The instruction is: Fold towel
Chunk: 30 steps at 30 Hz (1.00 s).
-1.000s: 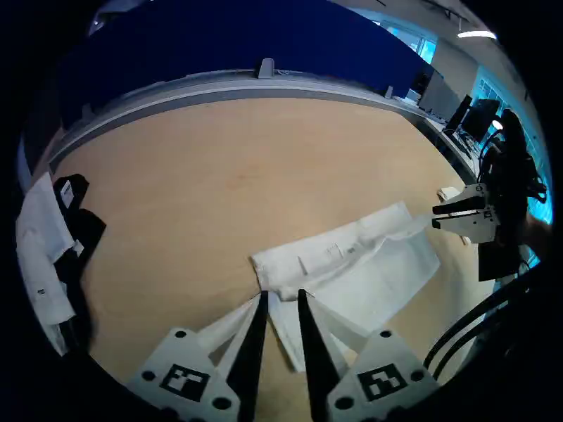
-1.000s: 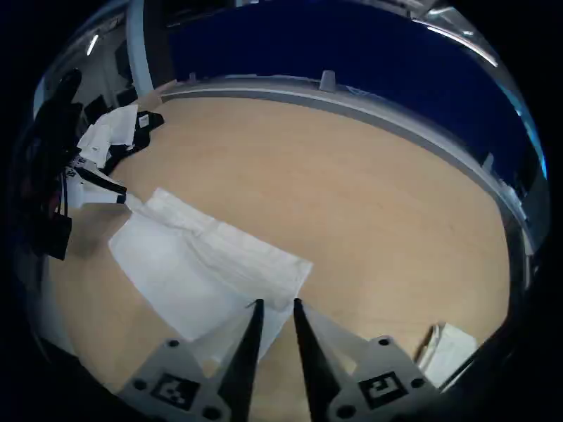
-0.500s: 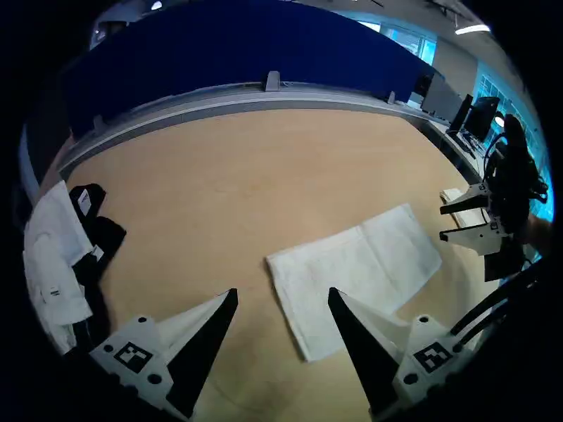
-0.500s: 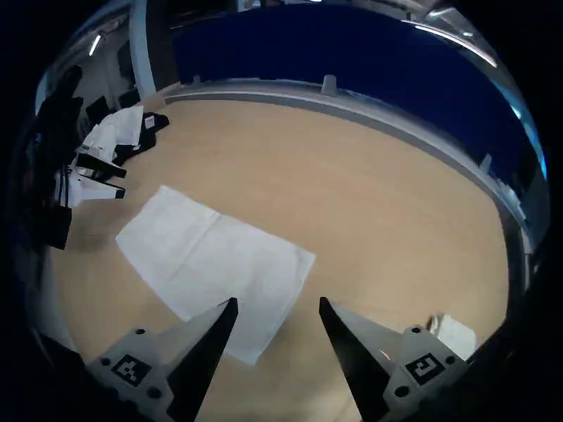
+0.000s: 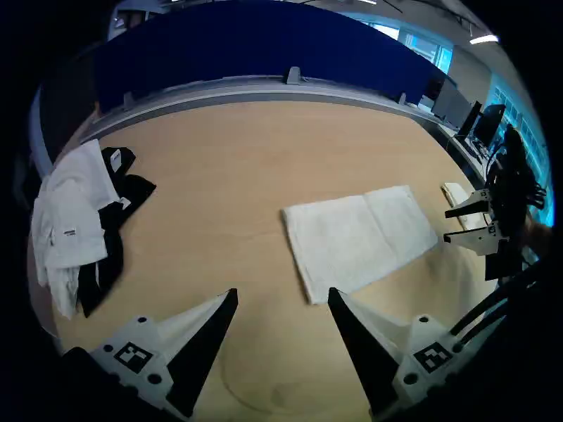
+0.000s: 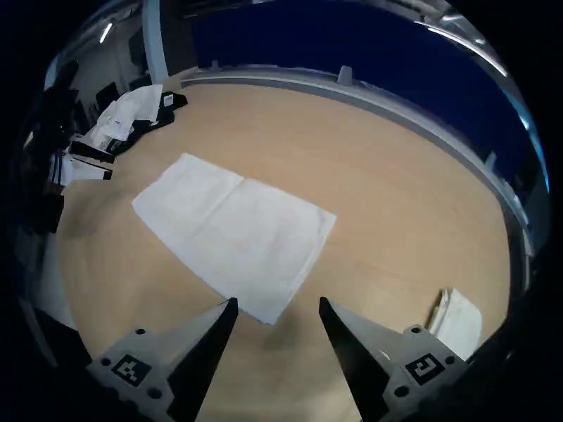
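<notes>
Overhead, left claw [image 5: 281, 291] and right claw [image 6: 278, 300] hover spread, off the towel [image 5: 359, 235]

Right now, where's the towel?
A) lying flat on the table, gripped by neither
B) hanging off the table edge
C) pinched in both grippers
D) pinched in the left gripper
A: the towel lies spread flat on the table, and the left gripper and right gripper both stand open, pressing on nothing.

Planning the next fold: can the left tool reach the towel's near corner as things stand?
Probably yes: the left tool is open, and the towel lies flat just ahead, bare table between.
</notes>
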### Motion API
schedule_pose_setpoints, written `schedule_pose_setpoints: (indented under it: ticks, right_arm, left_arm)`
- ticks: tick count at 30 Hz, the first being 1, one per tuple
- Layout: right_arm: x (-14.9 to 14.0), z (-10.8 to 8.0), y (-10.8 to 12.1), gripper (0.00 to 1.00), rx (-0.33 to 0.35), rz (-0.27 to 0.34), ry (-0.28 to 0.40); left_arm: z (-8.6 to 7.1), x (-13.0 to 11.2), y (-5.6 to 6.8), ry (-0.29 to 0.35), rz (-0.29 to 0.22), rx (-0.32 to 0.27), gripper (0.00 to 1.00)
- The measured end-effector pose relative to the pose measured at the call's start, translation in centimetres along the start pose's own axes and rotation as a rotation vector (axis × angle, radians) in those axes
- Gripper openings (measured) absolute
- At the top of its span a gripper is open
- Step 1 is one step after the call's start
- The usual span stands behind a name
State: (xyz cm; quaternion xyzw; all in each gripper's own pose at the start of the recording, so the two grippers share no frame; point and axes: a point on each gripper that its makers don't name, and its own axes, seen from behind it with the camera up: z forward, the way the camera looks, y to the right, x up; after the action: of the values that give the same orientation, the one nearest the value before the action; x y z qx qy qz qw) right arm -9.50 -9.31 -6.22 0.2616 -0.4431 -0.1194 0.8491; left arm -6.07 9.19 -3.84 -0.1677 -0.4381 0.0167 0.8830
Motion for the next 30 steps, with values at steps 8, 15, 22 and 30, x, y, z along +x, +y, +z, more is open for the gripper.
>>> schedule_pose_setpoints:
  ticks: [8, 15, 22, 30]
  right_arm:
    - [-0.7, -0.3, -0.3, 0.89, 0.004, -0.004, -0.005]
    - [-1.1, 0.2, -0.7, 0.88, 0.026, -0.060, -0.033]
    - [-1.9, 0.8, -1.4, 0.86, 0.065, -0.143, -0.074]
    - [-2.1, 1.1, -1.7, 0.81, 0.094, -0.197, -0.100]
  left_arm:
    - [-1.3, -1.6, -0.3, 0.000, -0.004, 0.012, 0.95]
    - [-2.8, -2.2, -0.8, 0.017, -0.006, 0.051, 0.95]
    - [-5.8, -4.9, -1.3, 0.016, -0.031, 0.104, 0.95]
    - [-9.1, -8.9, -1.9, -0.004, -0.074, 0.147, 0.95]
